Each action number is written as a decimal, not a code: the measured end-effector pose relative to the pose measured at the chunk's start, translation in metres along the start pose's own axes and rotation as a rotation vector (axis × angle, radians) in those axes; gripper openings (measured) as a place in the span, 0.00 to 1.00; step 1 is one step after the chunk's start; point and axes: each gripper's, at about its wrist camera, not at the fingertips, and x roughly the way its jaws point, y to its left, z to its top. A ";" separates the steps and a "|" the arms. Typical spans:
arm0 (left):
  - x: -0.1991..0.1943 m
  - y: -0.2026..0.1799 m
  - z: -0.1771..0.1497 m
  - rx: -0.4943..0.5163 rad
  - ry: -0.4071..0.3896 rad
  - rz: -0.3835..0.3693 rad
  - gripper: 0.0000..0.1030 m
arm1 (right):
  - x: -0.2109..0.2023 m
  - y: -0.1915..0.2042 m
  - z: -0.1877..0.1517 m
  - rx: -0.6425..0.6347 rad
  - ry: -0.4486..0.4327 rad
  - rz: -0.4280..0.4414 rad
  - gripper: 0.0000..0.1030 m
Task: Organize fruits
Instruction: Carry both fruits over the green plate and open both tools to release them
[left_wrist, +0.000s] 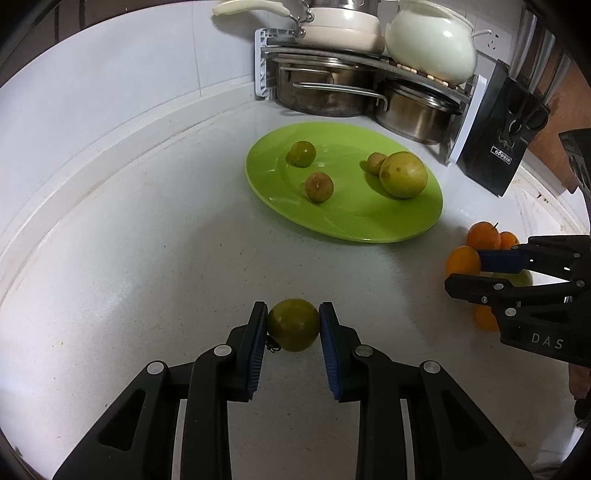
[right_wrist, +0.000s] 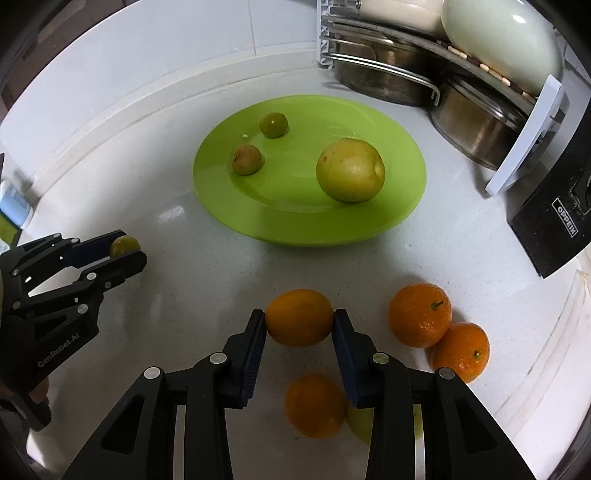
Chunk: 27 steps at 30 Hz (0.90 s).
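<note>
My left tongs clamp one green fruit, my right tongs clamp one orange, and near the green plate, which carries four fruits, three more oranges lie.

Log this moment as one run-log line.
left gripper: shut on small green fruit | right gripper: shut on orange | green plate: four greenish fruits | counter: three oranges loose

White speckled bench, white tiled wall behind it, corner rack with steel pots on its lower tier, cream pan and pale green lidded pot on top, black knife block just beside the rack.
</note>
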 end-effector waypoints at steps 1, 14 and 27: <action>-0.001 0.000 0.001 -0.002 -0.002 -0.002 0.28 | -0.002 0.000 0.000 0.000 -0.005 0.001 0.37; -0.035 -0.008 0.012 0.005 -0.085 -0.014 0.28 | -0.032 -0.002 0.008 -0.002 -0.093 0.012 0.37; -0.065 -0.023 0.041 0.040 -0.185 -0.038 0.28 | -0.071 -0.009 0.019 0.015 -0.202 0.021 0.37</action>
